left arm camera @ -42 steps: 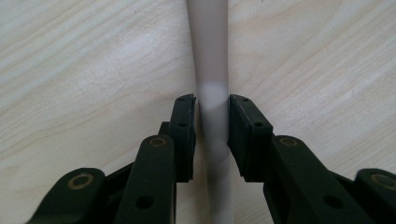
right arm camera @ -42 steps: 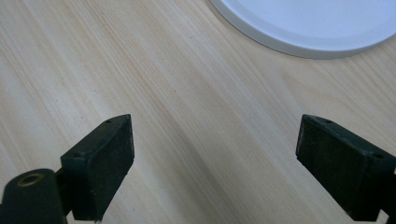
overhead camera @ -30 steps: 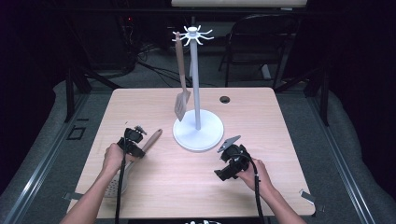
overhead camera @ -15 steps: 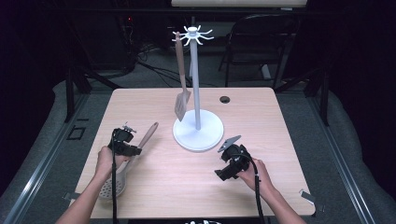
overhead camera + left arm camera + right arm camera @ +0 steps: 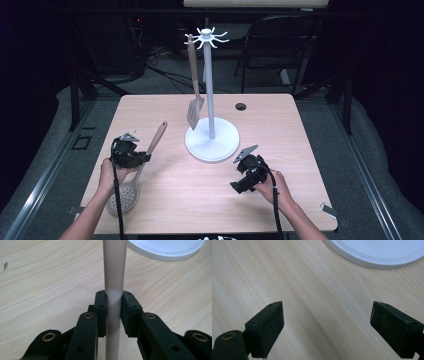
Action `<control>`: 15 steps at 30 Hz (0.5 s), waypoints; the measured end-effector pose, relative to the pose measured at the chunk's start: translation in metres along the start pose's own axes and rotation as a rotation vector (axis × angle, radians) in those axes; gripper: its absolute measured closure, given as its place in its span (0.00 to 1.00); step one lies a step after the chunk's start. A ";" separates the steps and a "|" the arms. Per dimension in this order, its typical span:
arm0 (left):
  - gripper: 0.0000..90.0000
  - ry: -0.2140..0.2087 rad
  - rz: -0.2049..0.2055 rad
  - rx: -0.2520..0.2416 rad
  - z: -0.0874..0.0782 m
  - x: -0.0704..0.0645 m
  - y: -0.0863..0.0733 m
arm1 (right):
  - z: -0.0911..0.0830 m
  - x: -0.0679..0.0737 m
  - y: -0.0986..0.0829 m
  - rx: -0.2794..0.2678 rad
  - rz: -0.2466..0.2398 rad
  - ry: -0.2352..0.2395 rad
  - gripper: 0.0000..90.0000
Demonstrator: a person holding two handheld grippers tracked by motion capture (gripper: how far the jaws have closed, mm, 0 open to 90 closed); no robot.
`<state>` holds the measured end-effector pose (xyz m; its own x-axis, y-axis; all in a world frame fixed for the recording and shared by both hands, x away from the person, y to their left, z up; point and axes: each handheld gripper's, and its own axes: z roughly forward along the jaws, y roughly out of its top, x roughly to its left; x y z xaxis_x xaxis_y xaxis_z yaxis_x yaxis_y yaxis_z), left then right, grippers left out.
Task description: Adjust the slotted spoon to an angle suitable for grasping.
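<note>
High view shows the left hand-held gripper [image 5: 142, 158] clamped on the skimmer [image 5: 141, 166] handle at lower left of the surface [image 5: 300, 130], while the right hand-held gripper [image 5: 239, 186] gapes wide, lower right.

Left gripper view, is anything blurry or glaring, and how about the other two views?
Left gripper view: the handle goes soft near the top, jaws sharp, no glare. Right gripper view: the jaws sit slightly soft, the table grain crisp, light even. High view: the table is evenly lit and the surroundings are dark.
</note>
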<state>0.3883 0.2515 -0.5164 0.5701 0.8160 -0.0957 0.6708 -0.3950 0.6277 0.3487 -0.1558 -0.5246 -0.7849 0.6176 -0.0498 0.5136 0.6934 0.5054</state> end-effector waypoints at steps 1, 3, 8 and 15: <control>0.85 0.003 -0.002 -0.012 0.000 0.000 -0.001 | 0.000 0.000 0.000 0.001 0.000 0.000 0.12; 0.85 -0.001 -0.006 -0.033 -0.002 0.000 -0.001 | 0.001 0.000 0.000 0.001 0.001 0.000 0.12; 0.84 -0.008 -0.017 -0.083 -0.005 -0.001 -0.002 | 0.001 -0.001 0.000 0.008 -0.004 0.000 0.12; 0.84 -0.005 0.018 -0.120 -0.007 -0.007 -0.002 | 0.001 0.000 0.000 0.008 -0.002 -0.001 0.12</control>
<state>0.3799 0.2498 -0.5110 0.5843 0.8068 -0.0870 0.5990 -0.3565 0.7170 0.3495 -0.1554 -0.5255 -0.7857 0.6164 -0.0514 0.5148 0.6977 0.4982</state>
